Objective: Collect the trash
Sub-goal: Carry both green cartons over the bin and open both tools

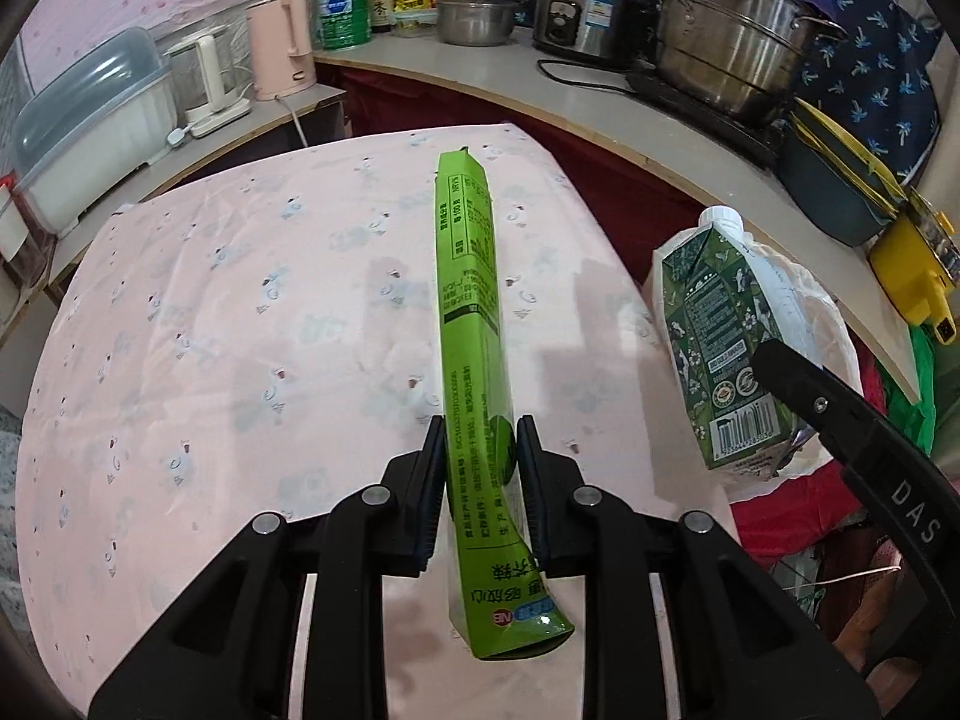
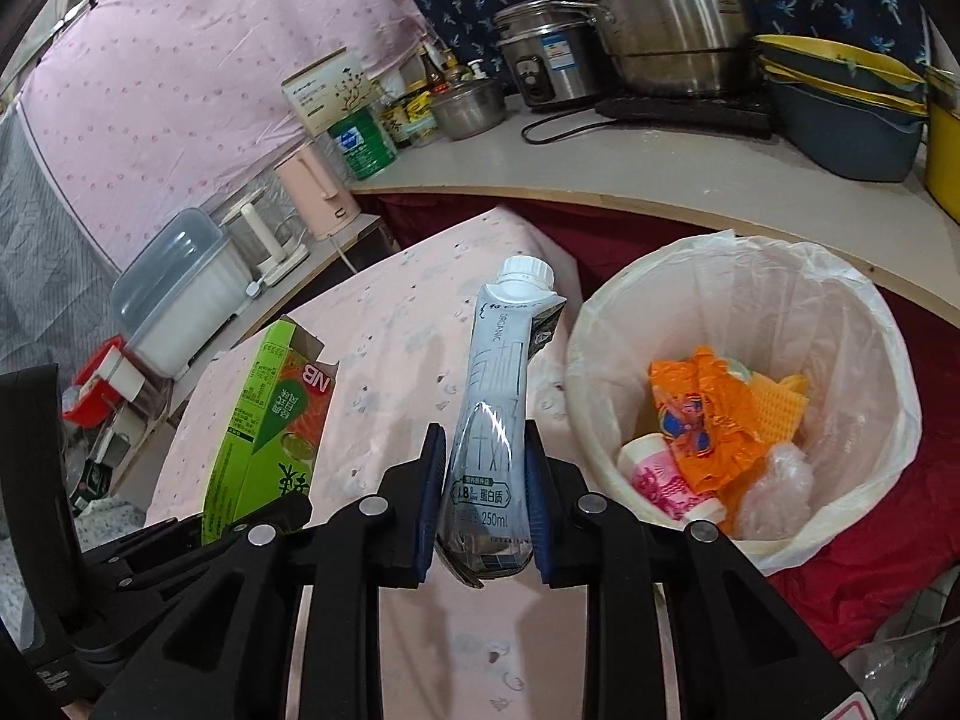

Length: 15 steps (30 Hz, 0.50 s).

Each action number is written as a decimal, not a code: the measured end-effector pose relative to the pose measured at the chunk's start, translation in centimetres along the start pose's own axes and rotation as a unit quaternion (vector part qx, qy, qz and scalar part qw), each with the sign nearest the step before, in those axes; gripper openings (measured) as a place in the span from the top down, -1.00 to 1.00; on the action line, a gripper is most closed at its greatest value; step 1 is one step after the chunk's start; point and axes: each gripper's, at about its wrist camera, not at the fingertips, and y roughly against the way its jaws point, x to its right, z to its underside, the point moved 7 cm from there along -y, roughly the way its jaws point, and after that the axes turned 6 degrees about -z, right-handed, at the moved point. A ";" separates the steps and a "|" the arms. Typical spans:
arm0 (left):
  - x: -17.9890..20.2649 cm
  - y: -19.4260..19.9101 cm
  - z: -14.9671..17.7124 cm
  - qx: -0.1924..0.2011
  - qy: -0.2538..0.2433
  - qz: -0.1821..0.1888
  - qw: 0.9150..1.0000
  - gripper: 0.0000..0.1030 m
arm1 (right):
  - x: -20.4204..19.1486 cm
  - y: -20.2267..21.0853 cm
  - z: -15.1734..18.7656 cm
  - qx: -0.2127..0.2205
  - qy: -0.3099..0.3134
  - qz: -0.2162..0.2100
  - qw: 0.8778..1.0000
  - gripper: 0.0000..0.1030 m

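My left tool [image 1: 480,480] is pinching a flattened green box [image 1: 471,324] near its lower end, jaws nearly together on the card. My right tool [image 2: 485,492] is clamping a squashed drink carton [image 2: 495,414] with a white cap, jaws narrow around its waist. Both items are hanging above the pink-clothed bench [image 1: 240,330], whose cloth is lying bare under them. Just off the bench's right edge, the lined trash bin [image 2: 840,324] is standing open, already holding an orange wrapper [image 2: 708,414] and a pink cup [image 2: 654,474]. Beyond, a curved counter [image 2: 600,174] is carrying steel pots [image 2: 678,30] and a pink kettle [image 1: 279,42].
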 end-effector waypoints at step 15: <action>13.5 -0.2 -1.7 -0.004 -0.121 0.091 0.988 0.56 | 10.5 7.5 -2.0 0.071 -0.078 0.060 0.993 0.54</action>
